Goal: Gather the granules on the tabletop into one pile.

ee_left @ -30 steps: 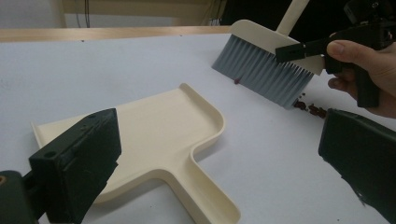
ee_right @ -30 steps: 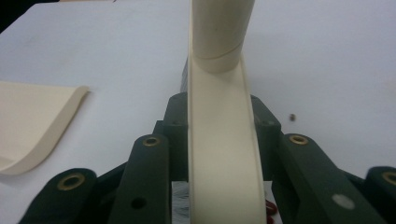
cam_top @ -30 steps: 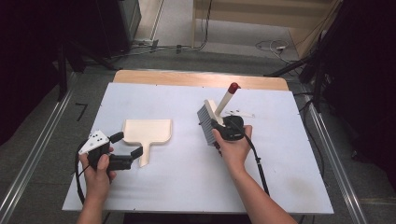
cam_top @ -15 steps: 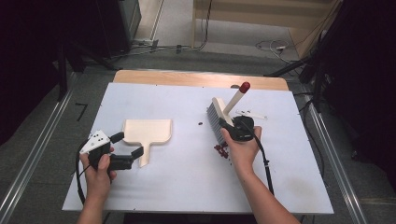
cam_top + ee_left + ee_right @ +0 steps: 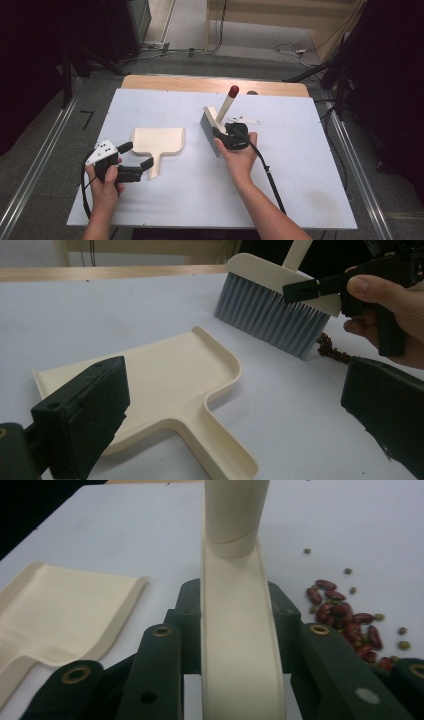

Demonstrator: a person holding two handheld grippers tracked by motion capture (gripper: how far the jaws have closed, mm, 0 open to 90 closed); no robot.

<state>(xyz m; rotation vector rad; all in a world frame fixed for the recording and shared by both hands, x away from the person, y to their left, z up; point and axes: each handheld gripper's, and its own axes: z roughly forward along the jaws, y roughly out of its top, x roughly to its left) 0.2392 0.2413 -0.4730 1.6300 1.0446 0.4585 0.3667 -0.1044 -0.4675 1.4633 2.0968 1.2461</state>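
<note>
A cream dustpan (image 5: 157, 140) lies flat on the white table (image 5: 300, 175), its handle toward me. My left gripper (image 5: 136, 155) stands open around the end of that handle without touching it; in the left gripper view (image 5: 235, 415) the dustpan (image 5: 165, 375) lies between the wide jaws. My right gripper (image 5: 222, 135) is shut on a cream brush (image 5: 209, 131) with grey bristles and a red-tipped handle, just right of the dustpan. In the right gripper view the brush handle (image 5: 235, 605) runs up between the jaws. Red and green beans (image 5: 345, 615) lie by the bristles (image 5: 270, 315).
A wooden strip (image 5: 200, 82) runs along the table's far edge. Metal rails (image 5: 40, 165) flank the table on both sides. Cables lie on the floor behind. Bare white table spreads to the right of the brush and toward me.
The right hand swung the brush to the right, then back left toward the dustpan. The left gripper stayed where it was.
</note>
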